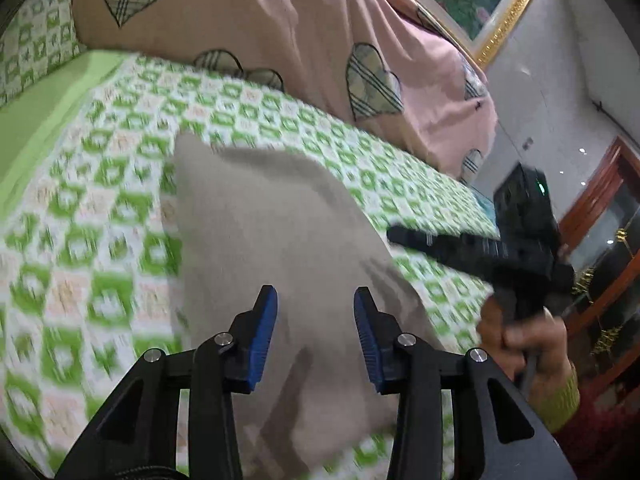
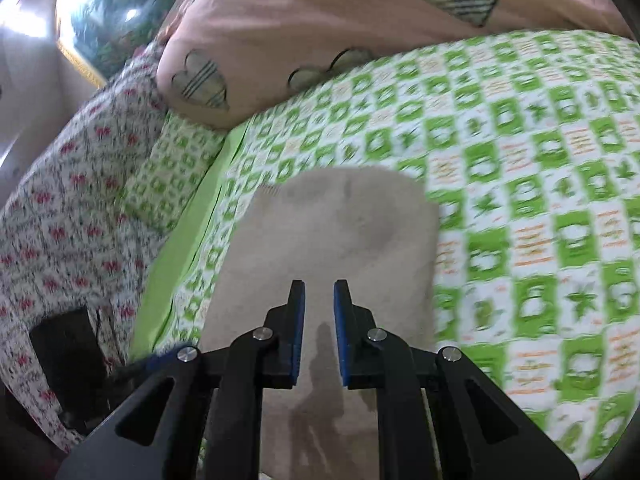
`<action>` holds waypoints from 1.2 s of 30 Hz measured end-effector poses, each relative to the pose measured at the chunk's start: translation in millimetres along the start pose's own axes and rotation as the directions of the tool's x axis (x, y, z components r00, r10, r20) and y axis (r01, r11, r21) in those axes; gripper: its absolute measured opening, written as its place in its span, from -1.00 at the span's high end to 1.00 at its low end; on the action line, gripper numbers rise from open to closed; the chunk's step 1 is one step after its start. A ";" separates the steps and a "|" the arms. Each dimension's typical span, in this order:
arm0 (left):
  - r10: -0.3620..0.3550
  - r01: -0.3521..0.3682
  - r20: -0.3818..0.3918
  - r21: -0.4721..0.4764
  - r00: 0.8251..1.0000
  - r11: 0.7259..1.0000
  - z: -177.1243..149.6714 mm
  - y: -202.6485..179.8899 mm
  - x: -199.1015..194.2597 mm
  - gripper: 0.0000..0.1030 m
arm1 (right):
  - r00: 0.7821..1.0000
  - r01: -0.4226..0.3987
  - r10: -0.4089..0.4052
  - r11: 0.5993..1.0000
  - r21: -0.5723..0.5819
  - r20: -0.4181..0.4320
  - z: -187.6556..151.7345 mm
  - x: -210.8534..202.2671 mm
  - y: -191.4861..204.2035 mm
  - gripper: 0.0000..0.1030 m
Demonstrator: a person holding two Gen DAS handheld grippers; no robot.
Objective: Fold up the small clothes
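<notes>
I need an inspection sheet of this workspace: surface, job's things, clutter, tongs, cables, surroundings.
Surface: bed sheet, green-and-white checked.
Job's things: grey cloth lying on the sheet, blurred; fold state unclear.
Clutter: pink blanket with plaid hearts behind; floral fabric and black device at the bedside.
Tongs: left tongs open over the cloth; right tongs narrowly open, empty.
Cables: nothing seen.
Surroundings: gold-framed picture, wooden cabinet.
</notes>
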State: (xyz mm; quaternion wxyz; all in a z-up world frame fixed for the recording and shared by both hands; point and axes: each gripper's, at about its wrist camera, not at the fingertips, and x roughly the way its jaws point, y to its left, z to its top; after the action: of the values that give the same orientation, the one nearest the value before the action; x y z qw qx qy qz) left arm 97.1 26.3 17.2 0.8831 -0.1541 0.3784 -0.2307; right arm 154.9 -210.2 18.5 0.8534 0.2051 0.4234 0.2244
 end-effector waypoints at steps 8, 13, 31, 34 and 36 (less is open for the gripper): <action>0.054 -0.053 -0.172 0.014 0.984 0.999 36.3 35.2 75.5 0.37 | 0.989 0.123 -0.125 0.992 -0.030 -0.084 14.8 62.8 -8.0 0.71; 0.058 -0.054 -0.166 0.029 0.984 0.998 30.8 37.6 81.7 0.37 | 0.995 0.080 -0.079 0.997 0.012 -0.067 13.8 69.8 -32.2 0.93; 0.003 -0.003 -0.081 0.002 0.997 1.000 -19.1 7.1 6.4 0.35 | 0.994 0.096 -0.100 0.991 -0.095 -0.037 -47.7 -1.5 18.3 0.75; 0.026 -0.026 -0.118 0.006 0.993 1.000 -34.3 11.5 14.0 0.37 | 0.983 0.174 -0.179 0.979 -0.108 -0.039 -68.0 4.9 9.5 0.73; 0.021 -0.023 -0.116 -0.011 0.993 1.000 -35.2 13.8 14.7 0.37 | 0.986 0.161 -0.163 0.985 -0.068 -0.028 -70.5 2.3 0.5 0.73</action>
State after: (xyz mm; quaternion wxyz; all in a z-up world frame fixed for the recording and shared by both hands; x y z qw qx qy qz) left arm 84.1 26.9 -21.2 0.8612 -0.1417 0.4320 -0.2271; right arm 98.5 -197.2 -22.0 0.8679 0.1379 0.4454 0.1713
